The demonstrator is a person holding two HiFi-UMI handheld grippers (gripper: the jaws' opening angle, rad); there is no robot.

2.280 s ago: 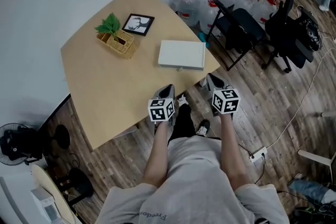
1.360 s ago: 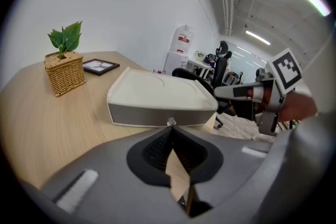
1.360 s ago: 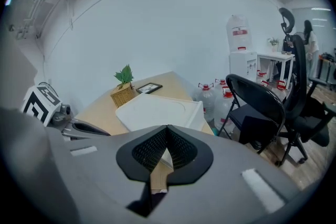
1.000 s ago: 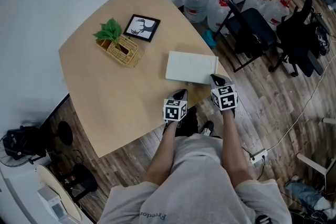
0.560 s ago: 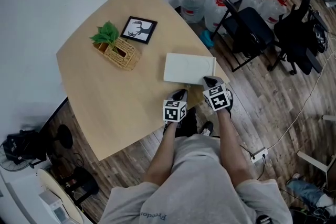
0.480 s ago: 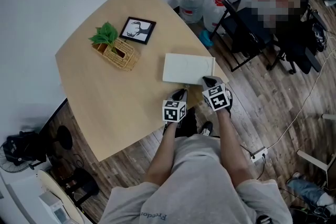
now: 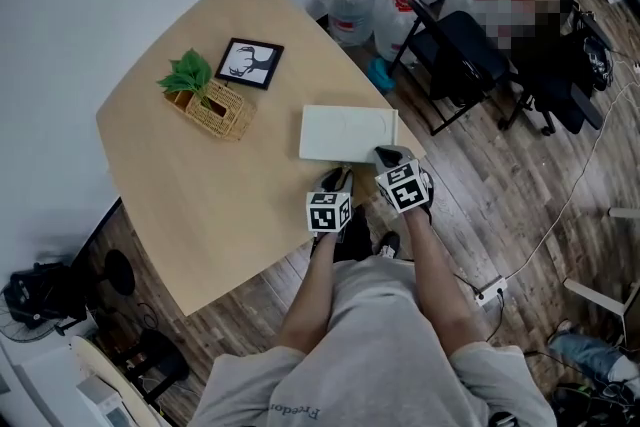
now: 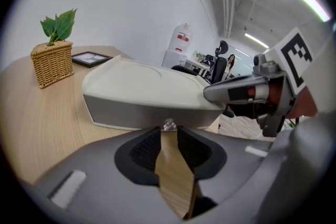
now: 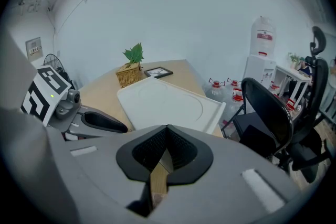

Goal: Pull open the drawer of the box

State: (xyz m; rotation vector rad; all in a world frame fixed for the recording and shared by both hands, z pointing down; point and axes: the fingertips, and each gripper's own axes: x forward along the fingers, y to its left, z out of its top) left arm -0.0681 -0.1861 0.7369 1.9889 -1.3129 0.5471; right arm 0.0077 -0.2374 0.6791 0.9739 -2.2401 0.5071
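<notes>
At the near edge of the table (image 7: 190, 185), right at the tips of the left gripper (image 8: 168, 132), jaws a little apart: the small knob (image 8: 168, 124) on the shut drawer (image 8: 142, 113) of the white box (image 7: 345, 130). By the box's near right corner, the right gripper (image 9: 167, 128), pinched together on nothing. Farther back, a basket (image 7: 212, 107) and a picture frame (image 7: 248, 63).

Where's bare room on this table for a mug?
The broad bare table left of the box, nearer than the basket, is free. Crowded: the box's front, with the left hand-held gripper and right hand-held gripper, and around the basket and frame.
</notes>
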